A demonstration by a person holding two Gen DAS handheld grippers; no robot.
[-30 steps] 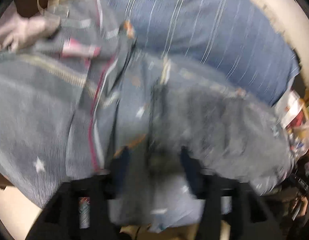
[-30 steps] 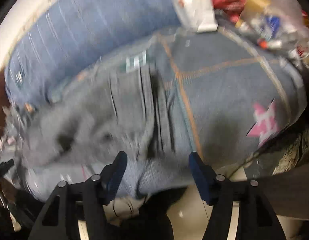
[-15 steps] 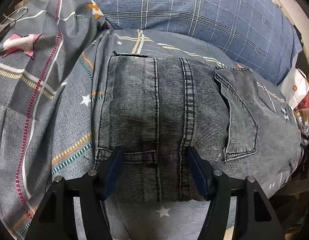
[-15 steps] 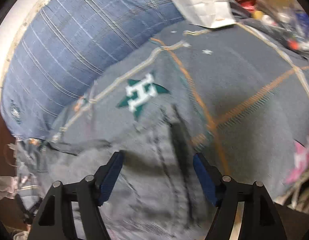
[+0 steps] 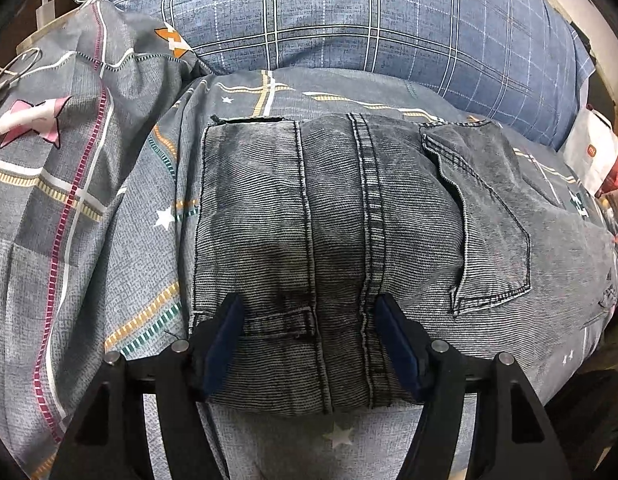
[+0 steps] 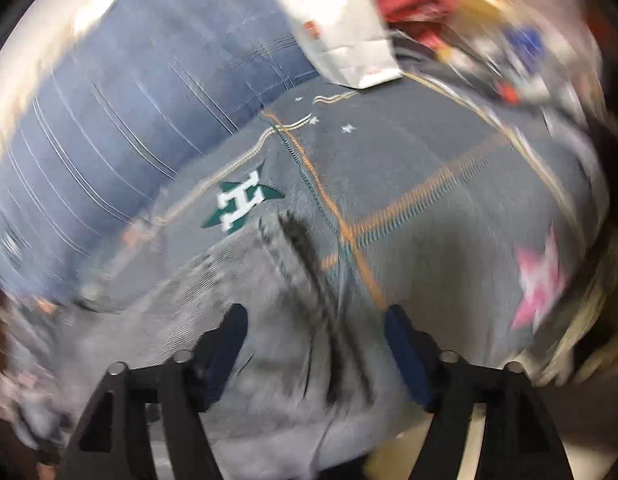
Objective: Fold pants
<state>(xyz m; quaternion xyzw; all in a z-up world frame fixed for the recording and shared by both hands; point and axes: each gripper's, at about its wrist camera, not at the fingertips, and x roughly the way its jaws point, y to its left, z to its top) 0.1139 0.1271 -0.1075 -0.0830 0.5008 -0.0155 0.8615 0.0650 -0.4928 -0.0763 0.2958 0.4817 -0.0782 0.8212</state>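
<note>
The grey-black denim pants (image 5: 349,240) lie folded into a compact rectangle on the grey patterned bedspread (image 5: 89,220), back pocket (image 5: 485,220) facing up at the right. My left gripper (image 5: 309,336) is open and sits low over the near edge of the fold, its blue pads either side of the cloth, not closed on it. In the blurred right wrist view the pants (image 6: 237,320) fill the lower left. My right gripper (image 6: 315,344) is open above their right edge, holding nothing.
A blue plaid pillow (image 5: 369,20) lies behind the pants. A white paper bag (image 6: 341,36) and red and mixed clutter (image 6: 489,32) sit at the bed's right. The bedspread bunches up in folds at the left (image 5: 49,100).
The left view has gone from blurred to steady and has closed in on the folded pants. The right gripper is still moving; its view has shifted slightly toward the pants' right edge.
</note>
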